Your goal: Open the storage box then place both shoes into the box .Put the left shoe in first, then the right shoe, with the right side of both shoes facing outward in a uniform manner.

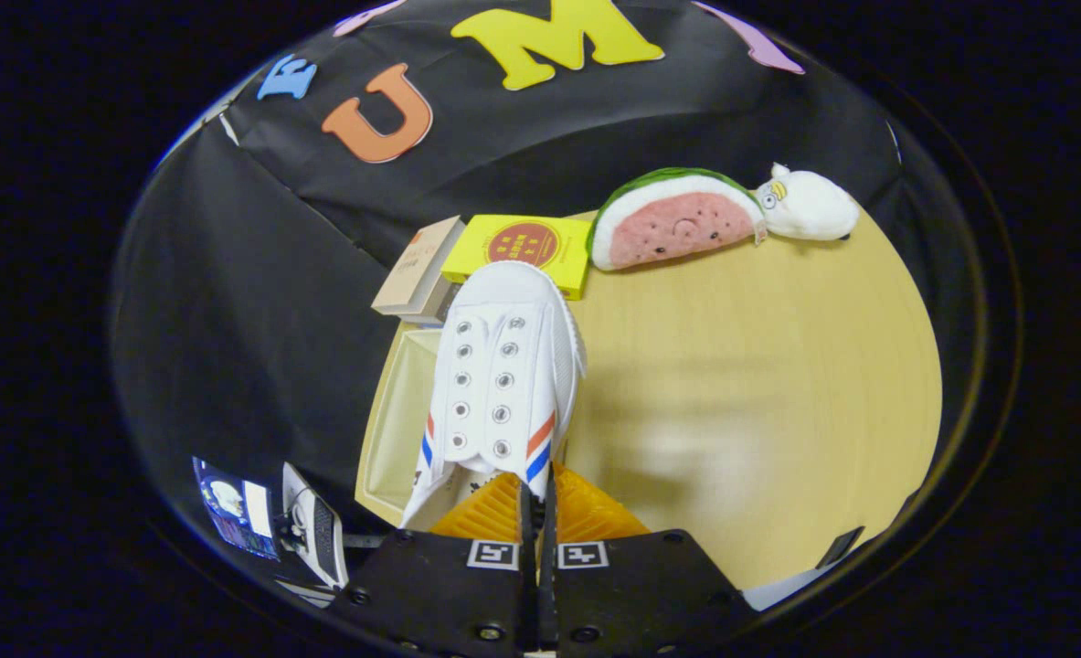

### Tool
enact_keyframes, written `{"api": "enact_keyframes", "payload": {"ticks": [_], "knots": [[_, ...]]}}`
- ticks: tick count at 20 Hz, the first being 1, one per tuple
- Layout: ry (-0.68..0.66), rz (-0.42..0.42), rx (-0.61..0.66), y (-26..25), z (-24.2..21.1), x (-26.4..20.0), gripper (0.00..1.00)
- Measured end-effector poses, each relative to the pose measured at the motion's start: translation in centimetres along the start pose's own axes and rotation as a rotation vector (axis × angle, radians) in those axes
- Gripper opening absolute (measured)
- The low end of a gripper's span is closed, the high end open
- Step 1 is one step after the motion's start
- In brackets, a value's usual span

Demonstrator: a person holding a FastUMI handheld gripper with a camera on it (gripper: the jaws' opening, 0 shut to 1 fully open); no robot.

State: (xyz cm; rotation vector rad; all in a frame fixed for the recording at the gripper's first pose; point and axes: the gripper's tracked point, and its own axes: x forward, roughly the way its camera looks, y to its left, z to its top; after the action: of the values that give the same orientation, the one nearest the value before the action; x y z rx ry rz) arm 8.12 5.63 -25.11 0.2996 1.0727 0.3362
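Note:
A white lace-less sneaker (pixel 503 375) with red and blue stripes hangs from my gripper (pixel 537 498), toe pointing away, top side toward the camera. Both fingers are pressed together on the shoe's heel edge or tongue. Under the shoe's left side lies the open beige storage box (pixel 398 416) at the table's left edge, its inside partly hidden by the shoe. Which shoe of the pair this is I cannot tell.
A yellow box (pixel 522 249) and a tan box (pixel 419 270) lie beyond the shoe's toe. A watermelon plush (pixel 672 228) and a white plush (pixel 810 208) rest at the back of the wooden table (pixel 759 384). Another shoe (pixel 313 530) lies low at the left, off the table.

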Motion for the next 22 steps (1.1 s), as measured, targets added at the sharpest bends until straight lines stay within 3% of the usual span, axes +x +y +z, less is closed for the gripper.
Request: {"api": "enact_keyframes", "payload": {"ticks": [6,15,17,19,20,22], "knots": [[0.009,-0.058,-0.024,8.3,-0.7,5.6,0.01],[-0.041,-0.299,0.003,7.8,-1.5,11.1,0.01],[-0.039,-0.326,0.013,7.6,-1.9,11.6,0.01],[-0.047,-0.300,0.013,8.1,-2.1,12.2,0.03],[-0.049,-0.289,0.008,8.3,-2.4,12.5,0.15],[-0.047,-0.283,0.007,8.1,-2.9,12.1,0.28]]}}
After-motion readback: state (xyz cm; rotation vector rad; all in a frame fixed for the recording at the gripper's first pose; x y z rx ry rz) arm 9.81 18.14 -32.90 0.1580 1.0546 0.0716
